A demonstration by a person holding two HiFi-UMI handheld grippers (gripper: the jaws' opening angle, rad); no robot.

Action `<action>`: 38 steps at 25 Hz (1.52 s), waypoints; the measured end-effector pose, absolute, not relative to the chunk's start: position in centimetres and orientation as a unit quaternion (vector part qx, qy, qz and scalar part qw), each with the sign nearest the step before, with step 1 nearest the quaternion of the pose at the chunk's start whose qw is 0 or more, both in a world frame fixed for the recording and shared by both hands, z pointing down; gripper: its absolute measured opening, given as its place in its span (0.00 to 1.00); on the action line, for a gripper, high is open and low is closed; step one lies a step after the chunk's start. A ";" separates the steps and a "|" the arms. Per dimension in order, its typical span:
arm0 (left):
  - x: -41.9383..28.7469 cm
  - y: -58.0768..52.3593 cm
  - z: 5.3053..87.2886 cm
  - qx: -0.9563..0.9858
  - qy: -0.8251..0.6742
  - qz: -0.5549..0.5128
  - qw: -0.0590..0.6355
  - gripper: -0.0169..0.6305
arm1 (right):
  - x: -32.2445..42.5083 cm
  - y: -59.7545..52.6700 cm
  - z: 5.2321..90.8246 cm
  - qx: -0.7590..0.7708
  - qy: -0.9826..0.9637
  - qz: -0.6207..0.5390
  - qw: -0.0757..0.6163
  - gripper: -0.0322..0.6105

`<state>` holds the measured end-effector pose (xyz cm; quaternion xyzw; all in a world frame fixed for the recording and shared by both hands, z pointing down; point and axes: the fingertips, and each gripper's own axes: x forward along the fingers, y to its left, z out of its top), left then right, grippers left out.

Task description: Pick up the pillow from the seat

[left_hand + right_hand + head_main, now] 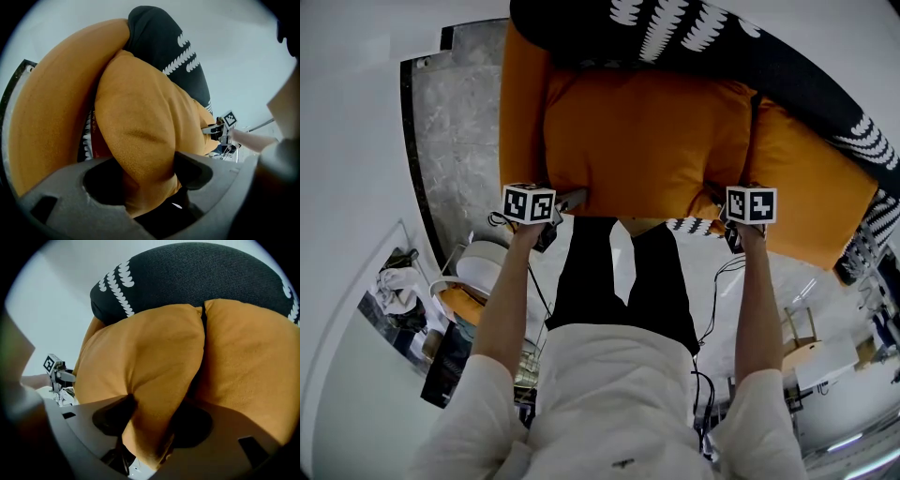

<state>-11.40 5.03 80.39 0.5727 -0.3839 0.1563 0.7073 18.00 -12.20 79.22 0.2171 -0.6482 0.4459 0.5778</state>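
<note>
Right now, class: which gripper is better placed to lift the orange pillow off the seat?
Neither alone. The left gripper and the right gripper each pinch a near corner of the pillow, so a level lift likely needs both together.

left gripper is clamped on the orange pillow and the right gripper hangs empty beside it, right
Not empty: the right gripper view shows the right gripper pinching a corner of the orange pillow too. The left gripper is clamped on it, as you said.
</note>
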 end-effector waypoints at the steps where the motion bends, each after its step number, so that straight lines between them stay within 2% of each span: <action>1: -11.4 5.0 80.2 0.577 -0.382 0.162 0.704 0.53 | 18.0 -12.2 79.1 0.222 -0.651 0.438 0.578 0.44; 6: -11.9 4.4 79.2 0.593 -0.390 0.192 0.678 0.40 | 17.3 -11.7 77.7 0.249 -0.662 0.414 0.573 0.34; 13: -12.1 3.1 77.1 0.608 -0.406 0.196 0.654 0.34 | 17.0 -12.0 75.0 0.289 -0.674 0.398 0.551 0.25; 30: -13.9 3.7 69.8 0.639 -0.418 0.186 0.618 0.32 | 16.3 -10.5 67.4 0.357 -0.685 0.378 0.510 0.25; 38: -15.1 5.0 64.8 0.666 -0.427 0.195 0.580 0.32 | 16.2 -7.4 63.0 0.387 -0.695 0.386 0.468 0.26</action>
